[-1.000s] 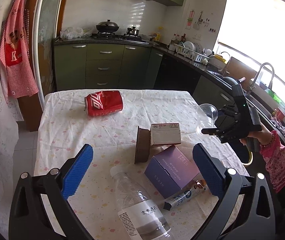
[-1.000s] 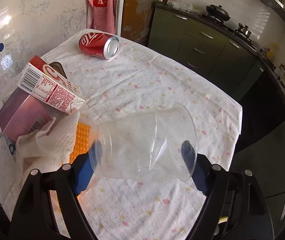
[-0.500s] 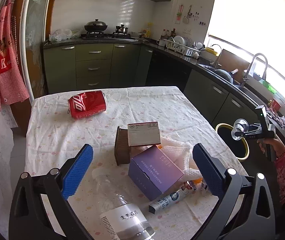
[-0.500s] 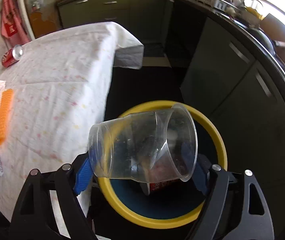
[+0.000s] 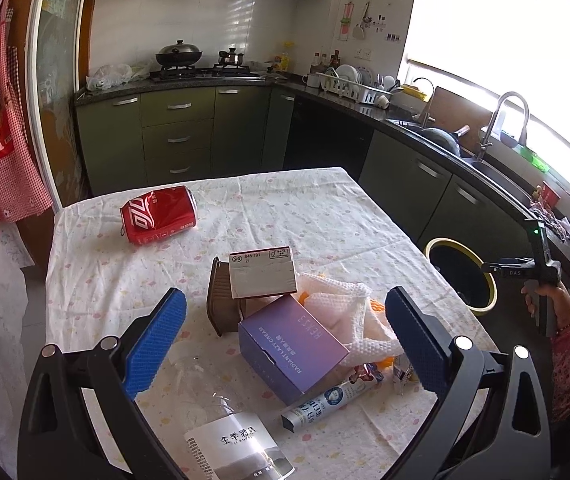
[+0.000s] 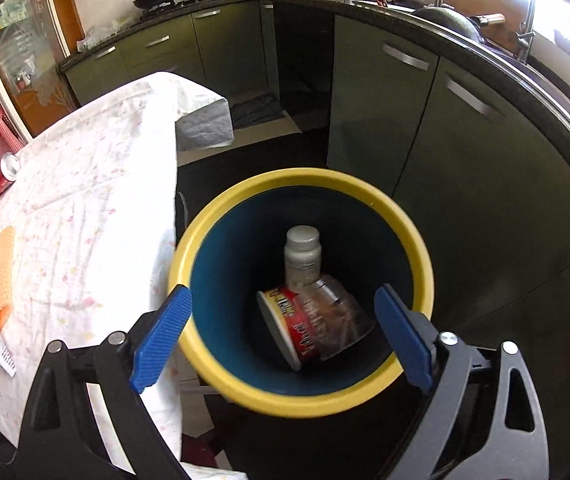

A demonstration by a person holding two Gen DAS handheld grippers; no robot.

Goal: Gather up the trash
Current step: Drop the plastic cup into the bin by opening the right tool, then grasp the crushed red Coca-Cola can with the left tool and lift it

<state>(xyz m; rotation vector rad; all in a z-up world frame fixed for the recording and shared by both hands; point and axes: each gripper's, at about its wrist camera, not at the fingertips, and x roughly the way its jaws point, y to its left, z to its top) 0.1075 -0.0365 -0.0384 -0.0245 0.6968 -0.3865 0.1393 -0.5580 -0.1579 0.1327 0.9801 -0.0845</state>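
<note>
Right gripper (image 6: pixel 283 330) opening empty over the yellow-rimmed bin (image 6: pixel 365 188) — clear cup (image 6: pixel 335 320) already inside — while left gripper (image 5: pixel 285 346), spread empty above table clutter, risks nudging the purple box (image 5: pixel 291 346).

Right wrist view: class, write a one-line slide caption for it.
Right gripper, jaws opening and empty, above the yellow-rimmed bin holding a clear plastic cup, noodle cup and white bottle.

Bin (image 6: pixel 421 256), yellow rim: holds clear cup (image 6: pixel 337 320), noodle tub (image 6: pixel 285 328), white bottle (image 6: pixel 303 256). Right gripper (image 6: pixel 283 334) above bin, jaws opening, nothing between. Worktop (image 6: pixel 85 184) left of bin.
</note>
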